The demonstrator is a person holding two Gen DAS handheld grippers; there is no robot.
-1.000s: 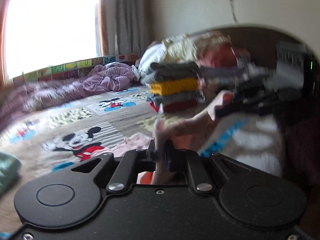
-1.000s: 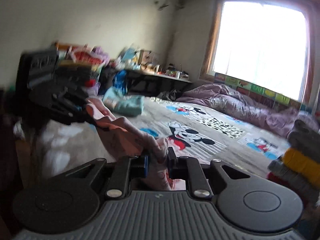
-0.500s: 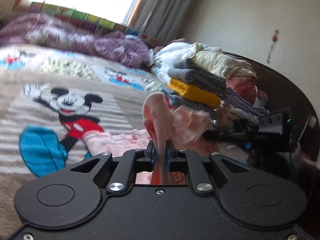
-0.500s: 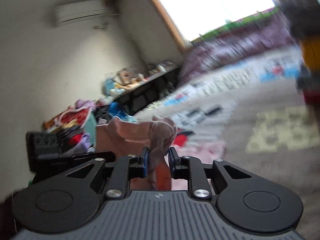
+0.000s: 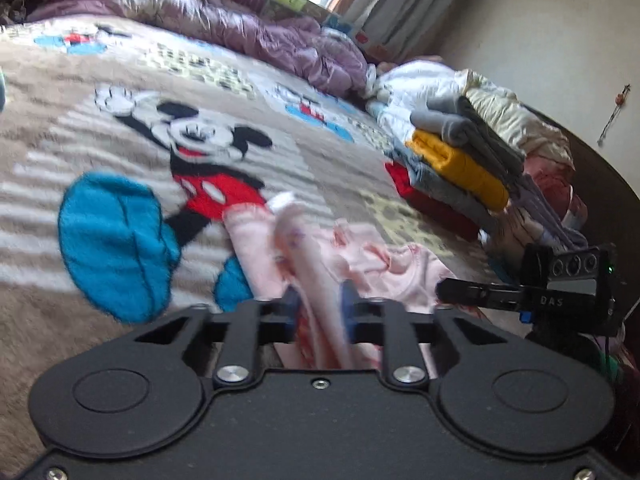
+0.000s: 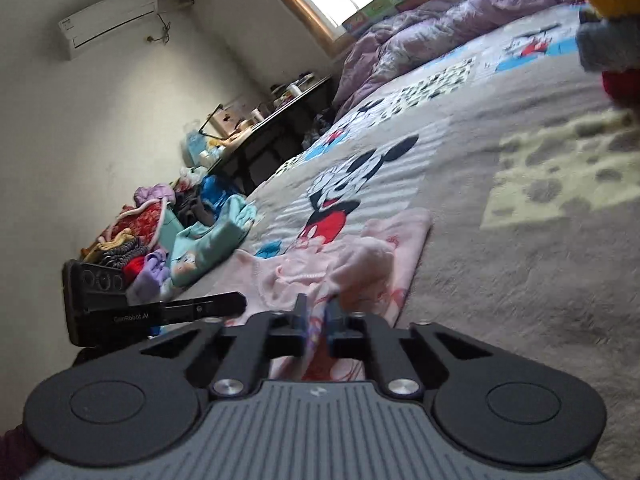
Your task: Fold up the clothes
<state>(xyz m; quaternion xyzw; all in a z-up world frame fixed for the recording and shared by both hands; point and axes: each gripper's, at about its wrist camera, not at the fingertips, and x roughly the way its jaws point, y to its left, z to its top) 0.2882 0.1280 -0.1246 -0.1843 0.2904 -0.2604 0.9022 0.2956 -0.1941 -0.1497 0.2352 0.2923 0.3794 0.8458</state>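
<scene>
The bed [image 5: 360, 184] fills both views, covered by a tan cartoon-mouse blanket [image 5: 120, 152]. A crumpled purple quilt [image 5: 224, 24] lies along its far edge under the window. At the bed's right side in the left wrist view stands a stack of folded clothes [image 5: 460, 160], grey over yellow over grey and red, with loose pale bedding behind it. In the right wrist view, a heap of mixed garments [image 6: 160, 240] sits at the opposite end, near a dark table [image 6: 272, 128] by the wall.

The pink garment [image 5: 380, 268] lies spread on the blanket in front of both tools. The left hand-held gripper [image 5: 318, 304] is clenched on a blurred fold of it, and the right hand-held gripper [image 6: 318, 316] pinches another bunched edge of the same pink garment [image 6: 360, 256].
</scene>
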